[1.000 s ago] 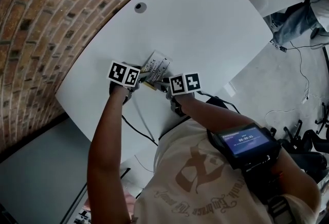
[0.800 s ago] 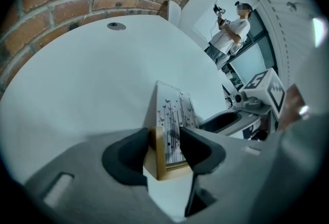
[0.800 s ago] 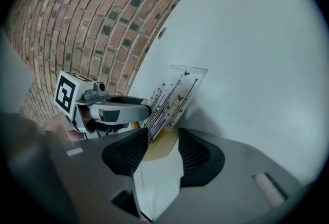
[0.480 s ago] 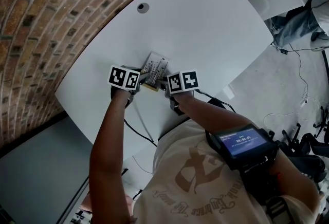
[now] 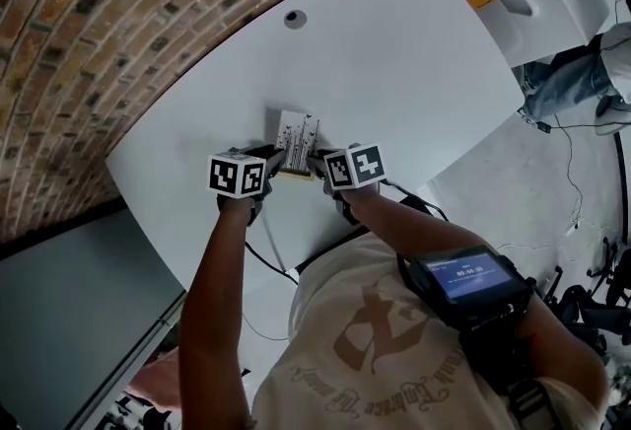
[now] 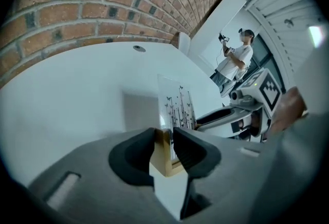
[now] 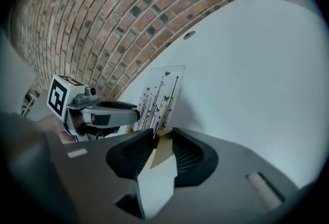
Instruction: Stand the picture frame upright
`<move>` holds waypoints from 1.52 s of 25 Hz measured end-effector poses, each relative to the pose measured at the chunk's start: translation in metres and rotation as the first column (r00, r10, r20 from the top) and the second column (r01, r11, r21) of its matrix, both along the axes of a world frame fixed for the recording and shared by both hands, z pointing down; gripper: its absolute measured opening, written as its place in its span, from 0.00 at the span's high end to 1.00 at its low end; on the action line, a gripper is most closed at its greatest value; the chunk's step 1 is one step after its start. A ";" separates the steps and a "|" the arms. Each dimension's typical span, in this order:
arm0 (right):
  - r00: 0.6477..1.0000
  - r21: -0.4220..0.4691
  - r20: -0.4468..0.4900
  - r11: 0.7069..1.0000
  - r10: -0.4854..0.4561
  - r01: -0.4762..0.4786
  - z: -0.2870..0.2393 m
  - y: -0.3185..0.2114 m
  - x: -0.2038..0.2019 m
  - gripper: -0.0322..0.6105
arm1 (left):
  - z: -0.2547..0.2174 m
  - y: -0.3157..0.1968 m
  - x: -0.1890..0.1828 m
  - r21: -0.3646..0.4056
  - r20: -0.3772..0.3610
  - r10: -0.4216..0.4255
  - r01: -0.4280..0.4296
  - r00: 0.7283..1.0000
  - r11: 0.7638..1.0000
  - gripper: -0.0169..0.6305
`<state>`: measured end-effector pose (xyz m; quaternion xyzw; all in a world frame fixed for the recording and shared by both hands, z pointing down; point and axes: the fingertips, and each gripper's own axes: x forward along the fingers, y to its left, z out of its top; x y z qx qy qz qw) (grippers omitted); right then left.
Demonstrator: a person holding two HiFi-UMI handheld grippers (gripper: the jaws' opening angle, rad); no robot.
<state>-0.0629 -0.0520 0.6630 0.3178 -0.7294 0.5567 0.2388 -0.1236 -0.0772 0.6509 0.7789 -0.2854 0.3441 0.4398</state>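
Observation:
The picture frame [image 5: 297, 134], a clear panel printed with dark stems and butterflies on a wooden base, stands near the front middle of the white table [image 5: 394, 53]. In the left gripper view the panel [image 6: 177, 107] rises nearly upright. In the right gripper view the frame [image 7: 162, 97] leans a little. My left gripper [image 5: 276, 160] is at the base's left end and my right gripper [image 5: 317, 162] at its right end. Both pairs of jaws are closing. The left gripper [image 6: 164, 143] and the right gripper [image 7: 163, 146] each have the wood touching both pads.
A brick wall [image 5: 99, 24] curves along the table's far side. A round cable hole [image 5: 294, 19] lies beyond the frame. The table's front edge is just behind my grippers, with a black cable [image 5: 261, 255] hanging there. A person [image 6: 236, 58] stands far off.
Both grippers have closed in from wide open onto the frame's wooden base. The frame has come up from lying tilted on the table to nearly upright.

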 end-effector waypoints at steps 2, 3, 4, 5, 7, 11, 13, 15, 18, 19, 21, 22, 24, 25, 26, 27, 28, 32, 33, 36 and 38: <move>0.999 0.024 -0.014 0.999 -0.030 0.030 -0.003 0.001 0.001 0.76 | -0.004 0.004 -0.001 0.019 -0.014 -0.036 0.037 0.999 0.999 0.80; 0.999 0.034 -0.023 0.998 -0.044 0.045 -0.005 0.001 0.001 0.76 | -0.005 0.006 -0.001 0.029 -0.019 -0.052 0.052 0.998 0.998 0.80; 0.998 0.043 -0.032 0.997 -0.059 0.060 -0.006 0.003 0.002 0.76 | -0.006 0.009 -0.001 0.039 -0.022 -0.067 0.067 0.998 0.997 0.80; 0.996 0.051 -0.042 0.996 -0.073 0.075 -0.007 0.004 0.004 0.77 | -0.007 0.011 0.000 0.051 -0.024 -0.080 0.081 0.997 0.995 0.80; 0.994 0.066 -0.055 0.993 -0.097 0.100 -0.009 0.006 0.003 0.77 | -0.009 0.016 -0.002 0.079 -0.015 -0.097 0.097 0.995 0.992 0.80; 0.987 0.113 -0.067 0.982 -0.146 0.153 -0.015 0.004 -0.012 0.77 | -0.020 0.018 -0.016 0.157 0.028 -0.135 0.129 0.990 0.979 0.80; 0.980 0.145 -0.091 0.971 -0.177 0.189 -0.021 0.003 -0.007 0.77 | -0.025 0.019 -0.011 0.188 0.021 -0.163 0.156 0.986 0.970 0.80; 0.972 0.176 -0.115 0.958 -0.207 0.225 -0.028 0.003 0.000 0.77 | -0.030 0.021 -0.006 0.212 0.008 -0.184 0.178 0.983 0.961 0.81; 0.958 0.217 -0.141 0.937 -0.248 0.275 -0.037 0.000 0.003 0.77 | -0.038 0.023 -0.004 0.242 -0.008 -0.220 0.215 0.976 0.946 0.81; 0.953 0.229 -0.147 0.929 -0.264 0.292 -0.040 -0.002 0.002 0.77 | -0.040 0.023 -0.005 0.250 -0.012 -0.234 0.230 0.972 0.940 0.81; 0.942 0.251 -0.159 0.911 -0.296 0.328 -0.044 -0.004 0.001 0.77 | -0.044 0.024 -0.006 0.265 -0.018 -0.264 0.260 0.964 0.929 0.81; 0.936 0.262 -0.166 0.901 -0.312 0.347 -0.046 -0.006 0.001 0.77 | -0.046 0.024 -0.007 0.271 -0.023 -0.279 0.275 0.960 0.923 0.81; 0.923 0.284 -0.175 0.880 -0.341 0.380 -0.050 -0.010 -0.001 0.78 | -0.049 0.023 -0.009 0.279 -0.032 -0.313 0.309 0.949 0.909 0.82; 0.918 0.293 -0.178 0.871 -0.355 0.394 -0.051 -0.013 -0.002 0.78 | -0.050 0.023 -0.010 0.280 -0.037 -0.330 0.327 0.943 0.903 0.82; 0.912 0.298 -0.180 0.863 -0.369 0.408 -0.053 -0.015 -0.004 0.78 | -0.050 0.022 -0.012 0.281 -0.040 -0.347 0.344 0.937 0.896 0.82; 0.906 0.302 -0.180 0.855 -0.383 0.422 -0.053 -0.017 -0.006 0.78 | -0.051 0.021 -0.014 0.279 -0.042 -0.364 0.361 0.930 0.890 0.82; 0.900 0.306 -0.181 0.847 -0.397 0.435 -0.054 -0.019 -0.008 0.78 | -0.051 0.020 -0.015 0.276 -0.042 -0.381 0.377 0.924 0.884 0.82; 0.870 0.320 -0.195 0.809 -0.453 0.493 -0.053 -0.033 -0.013 0.78 | -0.049 0.012 -0.019 0.276 -0.036 -0.424 0.416 0.905 0.866 0.82; 0.864 0.324 -0.196 0.801 -0.464 0.504 -0.052 -0.037 -0.015 0.78 | -0.048 0.009 -0.021 0.276 -0.034 -0.432 0.424 0.901 0.862 0.83; 0.841 0.336 -0.207 0.771 -0.500 0.541 -0.049 -0.048 -0.017 0.78 | -0.045 0.001 -0.022 0.279 -0.029 -0.454 0.443 0.891 0.852 0.83; 0.826 0.352 -0.225 0.747 -0.517 0.563 -0.048 -0.058 -0.014 0.78 | -0.043 -0.006 -0.019 0.281 -0.034 -0.458 0.448 0.888 0.848 0.84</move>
